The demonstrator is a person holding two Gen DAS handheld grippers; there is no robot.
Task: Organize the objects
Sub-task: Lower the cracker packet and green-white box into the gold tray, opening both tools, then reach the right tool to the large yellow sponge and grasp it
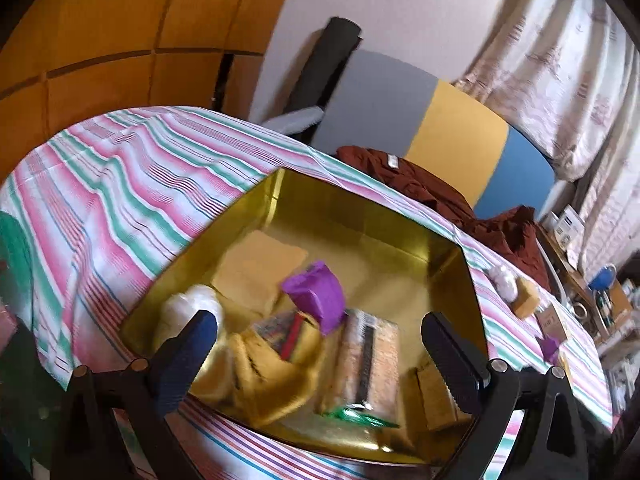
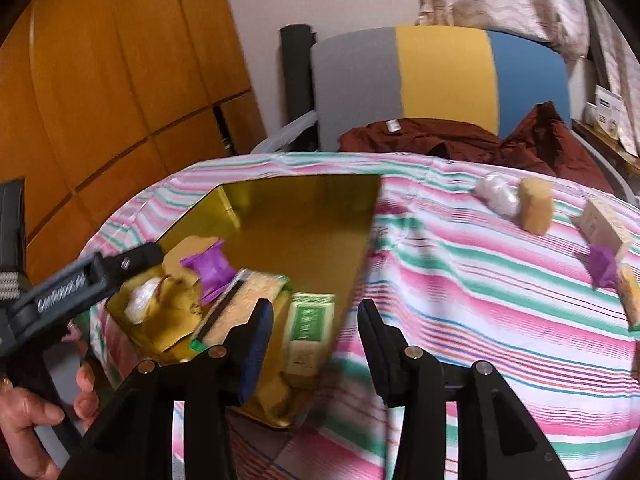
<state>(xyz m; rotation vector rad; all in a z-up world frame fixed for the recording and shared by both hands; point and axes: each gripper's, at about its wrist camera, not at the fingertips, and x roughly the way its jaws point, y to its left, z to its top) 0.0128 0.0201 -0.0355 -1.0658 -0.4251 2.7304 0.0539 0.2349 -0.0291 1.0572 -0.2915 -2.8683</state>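
Table with striped cloth (image 2: pixel 460 280) – pink, green and white bands, wrinkled – fills the lower part of both views. Behind it a chair (image 2: pixel 440 76) with grey, yellow and blue panels; a dark red garment (image 2: pixel 440 136) lies over its seat.

Gold tray (image 1: pixel 360 216), shiny inside, sits on the cloth toward the table's left side. Contents are crowded at its near end: a yellow pad (image 1: pixel 260 276) lying flat, a white bundle (image 1: pixel 192 304) at the left wall, a purple packet (image 1: pixel 316 296) on top of the pile, a long patterned packet with a dark strip (image 1: pixel 368 352), and a green-and-cream box (image 2: pixel 310 328) standing by the tray's right edge.

Still out on the cloth, well apart from the tray at far right: white bundle (image 2: pixel 498 194) touching a tan block (image 2: pixel 536 206), a cream box (image 2: pixel 606 224), a small purple piece (image 2: pixel 602 266).

Left gripper (image 1: pixel 320 340) – jaws spread wide over the tray's near end, nothing between the pads; the items lie below them. A hand (image 2: pixel 40 412) holds its handle, seen at the left edge of the right wrist view.

Right gripper (image 2: pixel 316 340) – jaws partly apart, nothing gripped. The left finger (image 2: pixel 256 344) stands in front of the tray's near right corner, just beside the green-and-cream box; whether it touches the box cannot be told through the blur.
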